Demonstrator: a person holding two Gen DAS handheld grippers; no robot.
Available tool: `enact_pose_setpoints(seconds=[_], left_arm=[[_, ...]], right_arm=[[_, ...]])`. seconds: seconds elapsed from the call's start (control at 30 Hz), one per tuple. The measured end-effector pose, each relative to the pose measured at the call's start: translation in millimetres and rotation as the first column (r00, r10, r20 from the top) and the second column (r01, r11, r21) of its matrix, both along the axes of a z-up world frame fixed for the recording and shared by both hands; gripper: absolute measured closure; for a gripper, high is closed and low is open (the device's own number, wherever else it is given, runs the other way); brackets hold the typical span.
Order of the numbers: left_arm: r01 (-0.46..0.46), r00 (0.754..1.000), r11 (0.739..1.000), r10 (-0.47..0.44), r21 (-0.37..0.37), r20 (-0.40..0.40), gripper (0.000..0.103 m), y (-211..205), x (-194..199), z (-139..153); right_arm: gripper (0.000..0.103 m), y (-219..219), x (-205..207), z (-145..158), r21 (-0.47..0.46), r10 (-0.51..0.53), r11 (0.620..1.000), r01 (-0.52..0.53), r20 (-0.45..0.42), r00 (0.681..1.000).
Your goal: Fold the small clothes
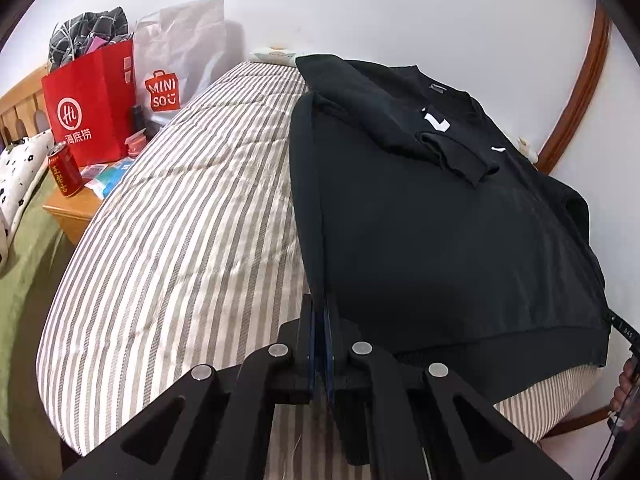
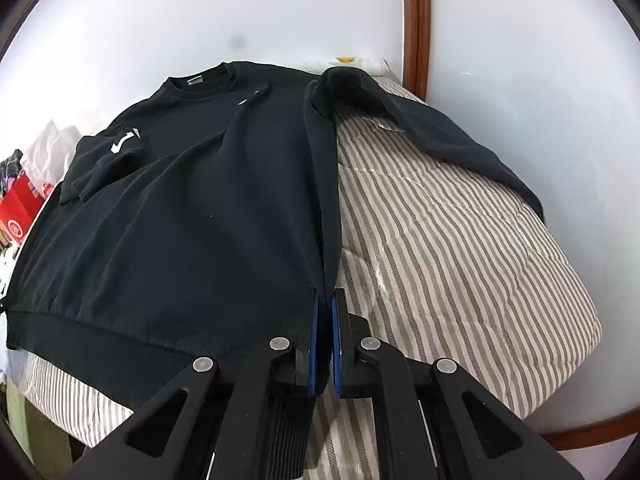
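Striped quilt (image 1: 180, 220), both grippers (image 1: 322, 320) (image 2: 325, 312) clamped on black sweatshirt (image 2: 180, 200) hem corners, red bag (image 1: 92, 108) fully visible only from left

A black sweatshirt (image 2: 192, 208) lies front-up on the striped bed (image 2: 440, 240) — one sleeve folded across its chest, hem at the near edge.

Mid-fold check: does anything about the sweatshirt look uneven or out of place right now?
Yes. On the black sweatshirt, one sleeve is folded across the chest, while the other sleeve sprawls out over the striped bedding, so the fold looks lopsided.
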State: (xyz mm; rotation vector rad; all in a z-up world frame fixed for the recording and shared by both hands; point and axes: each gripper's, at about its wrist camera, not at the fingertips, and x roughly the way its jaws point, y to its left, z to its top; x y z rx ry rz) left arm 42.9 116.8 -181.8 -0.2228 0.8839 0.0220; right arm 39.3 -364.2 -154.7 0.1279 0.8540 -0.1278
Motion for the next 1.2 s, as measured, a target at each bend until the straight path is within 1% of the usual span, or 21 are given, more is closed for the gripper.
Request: enact_pose_setpoints(seconds=[0.13, 0.17, 0.2, 0.23, 0.27, 0.3, 0.33, 0.37, 0.4, 0.43, 0.47, 0.57, 0.63, 0.77, 0.8, 0.83, 0.87, 0.97, 1.03, 1.17, 1.2], left_arm=[[0.004, 1.000, 1.000, -0.004, 0.006, -0.012, 0.098, -2.5, -0.9, -1.9], [0.007, 1.000, 1.000, -0.007, 0.002, -0.016, 0.098, -2.6, 0.4, -1.0], [0.010, 1.000, 1.000, -0.010, -0.004, -0.020, 0.095, -2.6, 1.8, 0.4], [0.010, 1.000, 1.000, -0.010, -0.002, -0.024, 0.094, -2.1, 3.0, 2.2], [0.011, 1.000, 1.000, -0.011, -0.002, -0.024, 0.092, -2.0, 2.9, 3.2], [0.007, 1.000, 1.000, -0.006, 0.008, -0.024, 0.084, -1.3, 4.5, 5.5], [0.002, 1.000, 1.000, -0.002, 0.018, -0.018, 0.075, -0.8, 5.0, 6.9], [-0.003, 1.000, 0.999, 0.004, 0.033, -0.010, 0.070, -0.4, 6.7, 8.9], [-0.009, 1.000, 0.999, 0.009, 0.049, 0.000, 0.061, -0.3, 9.3, 11.5], [-0.014, 1.000, 0.998, 0.014, 0.060, 0.014, 0.055, 0.0, 13.1, 14.8], [-0.021, 1.000, 0.998, 0.020, 0.066, 0.023, 0.054, 0.6, 16.5, 17.3], [-0.031, 0.999, 0.998, 0.029, 0.060, 0.025, 0.054, 4.8, 35.9, 25.1], [-0.040, 0.999, 0.997, 0.039, 0.071, 0.018, 0.053, 7.3, 52.2, 28.8], [-0.052, 0.999, 0.993, 0.052, 0.105, 0.005, 0.049, 9.7, 79.0, 29.7], [-0.054, 0.999, 0.992, 0.055, 0.111, 0.000, 0.049, 11.0, 86.4, 28.3], [-0.054, 0.998, 0.992, 0.055, 0.112, -0.006, 0.049, 11.5, 92.6, 26.0], [-0.053, 0.998, 0.992, 0.055, 0.111, -0.010, 0.049, 11.7, 96.6, 23.9], [-0.050, 0.998, 0.992, 0.053, 0.116, -0.020, 0.048, 11.7, 108.9, 15.7], [-0.035, 0.999, 0.991, 0.039, 0.132, -0.029, 0.045, 8.8, 116.5, 8.1], [-0.004, 0.999, 0.991, 0.010, 0.136, -0.043, 0.045, 3.1, 124.0, -4.0], [-0.005, 0.999, 0.991, 0.010, 0.135, -0.037, 0.041, 3.0, 124.6, -4.8]], right_arm=[[0.097, 1.3, 0.6, -6.4, -0.015, 0.008, 1.000, -0.008, -0.022, 1.000], [0.096, 1.2, 3.4, -8.4, -0.015, 0.004, 1.000, -0.004, -0.035, 0.999], [0.092, 0.6, 6.6, -9.3, -0.020, -0.005, 1.000, 0.004, -0.056, 0.998], [0.087, 0.2, 7.2, -8.5, -0.026, -0.015, 1.000, 0.013, -0.062, 0.998], [0.079, -0.1, 8.3, -3.9, -0.031, -0.029, 0.999, 0.028, -0.056, 0.998], [0.067, 1.4, 9.3, 5.7, -0.054, -0.049, 0.997, 0.047, -0.031, 0.998], [0.060, 3.6, 11.5, 12.5, -0.073, -0.056, 0.996, 0.054, -0.016, 0.998], [0.048, 7.3, 15.7, 21.4, -0.101, -0.060, 0.993, 0.060, 0.009, 0.998], [0.045, 15.3, 22.1, 32.9, -0.133, -0.052, 0.989, 0.058, 0.043, 0.998], [0.045, 20.4, 26.3, 38.2, -0.146, -0.045, 0.988, 0.052, 0.054, 0.998], [0.045, 32.2, 38.1, 46.5, -0.162, -0.016, 0.986, 0.026, 0.065, 0.998], [0.044, 61.3, 67.9, 57.2, -0.158, 0.055, 0.986, -0.044, 0.068, 0.996], [0.044, 89.0, 92.0, 61.8, -0.143, 0.118, 0.984, -0.107, 0.069, 0.991], [0.041, 152.7, 134.9, 63.2, -0.128, 0.246, 0.963, -0.237, 0.065, 0.967], [0.039, 173.7, 148.6, 61.1, -0.115, 0.292, 0.952, -0.285, 0.059, 0.954], [0.039, 185.1, 154.0, 60.1, -0.106, 0.317, 0.945, -0.310, 0.054, 0.947], [0.038, 204.8, 166.6, 55.8, -0.094, 0.363, 0.929, -0.358, 0.042, 0.931], [0.038, 241.4, 185.7, 44.4, -0.090, 0.437, 0.896, -0.434, 0.011, 0.899], [0.038, 265.5, 200.5, 35.5, -0.094, 0.479, 0.874, -0.477, 0.001, 0.878], [0.038, 296.6, 224.2, 16.9, -0.115, 0.504, 0.856, -0.505, -0.040, 0.863], [0.038, 301.6, 228.3, 13.1, -0.126, 0.509, 0.850, -0.511, -0.046, 0.859]])
